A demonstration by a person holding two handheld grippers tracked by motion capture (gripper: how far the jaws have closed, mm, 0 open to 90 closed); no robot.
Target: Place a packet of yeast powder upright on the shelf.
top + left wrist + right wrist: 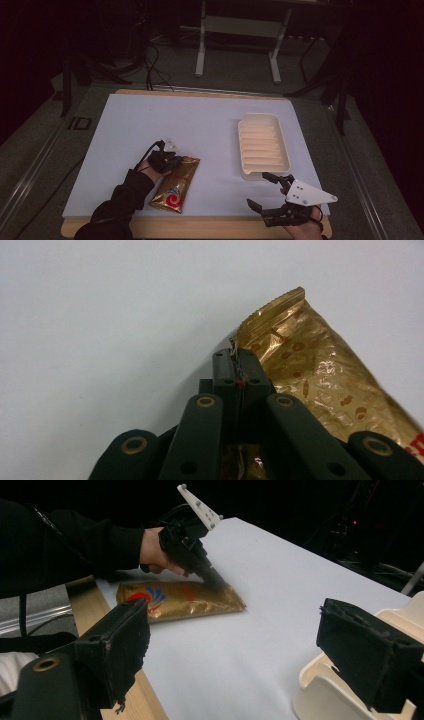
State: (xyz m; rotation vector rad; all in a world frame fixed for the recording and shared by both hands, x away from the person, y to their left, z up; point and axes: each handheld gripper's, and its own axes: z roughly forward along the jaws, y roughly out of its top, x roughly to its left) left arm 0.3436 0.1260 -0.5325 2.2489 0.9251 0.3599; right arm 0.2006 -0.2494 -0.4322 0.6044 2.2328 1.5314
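A gold foil snack packet (pixel 176 187) with a red and blue logo lies flat on the pale blue table top, near the front left. My left gripper (pixel 167 159) comes down on its far left corner. In the left gripper view the jaws (pixel 235 359) stand together, with the thin edge of the packet (pixel 310 375) pinched between them. The right gripper view shows the packet (pixel 170 600) lying under the left gripper (pixel 212 582). My right gripper (pixel 257 189) hovers at the front right, its jaws wide apart (pixel 245 650) and nothing between them.
A cream ribbed tray (pixel 242 145) stands at the right of the table, just beyond the right gripper; its corner (pixel 320 695) sits under the right jaw. The table's wooden front edge (pixel 200 226) runs close to both hands. Stands and cables lie on the floor beyond.
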